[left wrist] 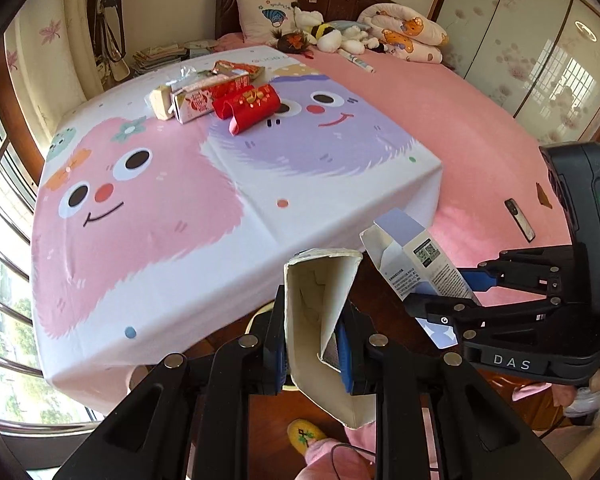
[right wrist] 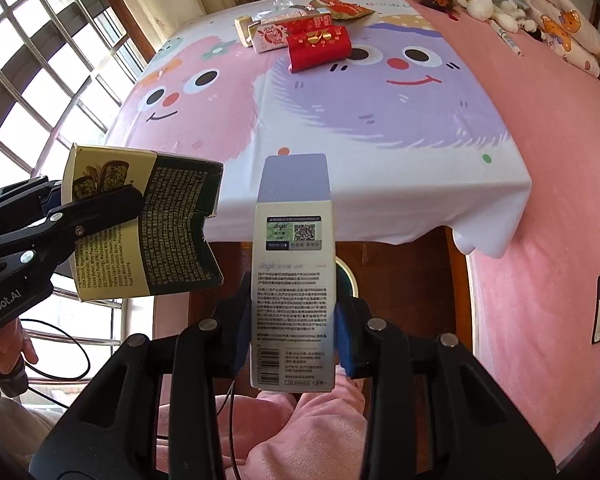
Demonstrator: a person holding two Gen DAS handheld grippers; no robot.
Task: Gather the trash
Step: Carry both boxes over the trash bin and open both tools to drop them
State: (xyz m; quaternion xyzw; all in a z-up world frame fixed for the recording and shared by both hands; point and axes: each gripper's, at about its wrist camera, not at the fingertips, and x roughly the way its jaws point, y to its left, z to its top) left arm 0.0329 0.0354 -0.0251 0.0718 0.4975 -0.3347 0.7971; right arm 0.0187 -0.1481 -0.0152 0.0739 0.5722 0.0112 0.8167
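Two grippers: both loaded.
Left gripper (left wrist: 314, 354): clamped on open snack box (right wrist: 148, 224).
Right gripper (right wrist: 290, 340): clamped on white-lilac carton (right wrist: 294, 276).
Remaining trash (right wrist: 300, 38): far ahead of both, on cartoon cloth (right wrist: 340, 120).

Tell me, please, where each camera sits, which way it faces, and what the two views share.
Left wrist: sits on the left gripper, faces down over the cloth; its jaws clamp a snack box; the right gripper and a slipper show.
Right wrist: sits on the right gripper, same direction; its jaws clamp a white box; the left gripper, a hand and pink-clad legs show.
Shared: both boxes, cloth, red roll, phone.
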